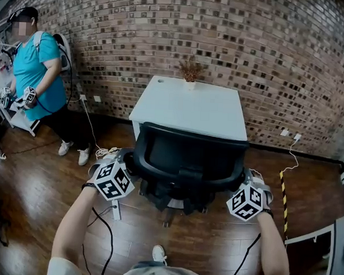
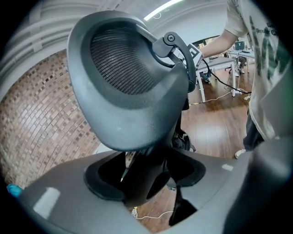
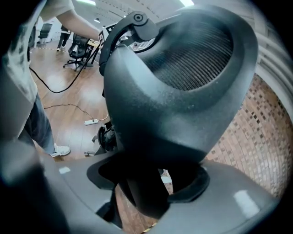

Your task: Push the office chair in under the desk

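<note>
Although the pale shirt (image 2: 262, 50) at the edge of the left gripper view carries dark print, it is too blurred to read. The only other marks are the black-and-white square patterns on the left cube (image 1: 112, 180) and the right cube (image 1: 248, 201).

At the far edge of the white desk (image 1: 137, 125), against the brick wall (image 1: 268, 53), a small pale pot (image 1: 190, 85) stands on the tabletop (image 1: 190, 112) and holds a dry brown plant (image 1: 191, 68).

The black office chair (image 1: 185, 163) stands at the desk's near side. Its backrest (image 2: 128, 82) is turned away from the desk, with the top rim lying across the desk's near edge in the head view. How far the seat reaches under the desk cannot be told.

The left claw (image 1: 129, 160) is clamped on the backrest frame toward the desk's left side, and the right claw (image 1: 246, 178) is clamped on it toward the desk's right side. In each gripper view the dark frame fills the gap between the jaws.

Well to the left of the desk stands a person in a teal top (image 1: 37, 69). To the desk's right a yellow-and-black striped strip (image 1: 283, 194) lies on the wood floor (image 1: 36, 196).
</note>
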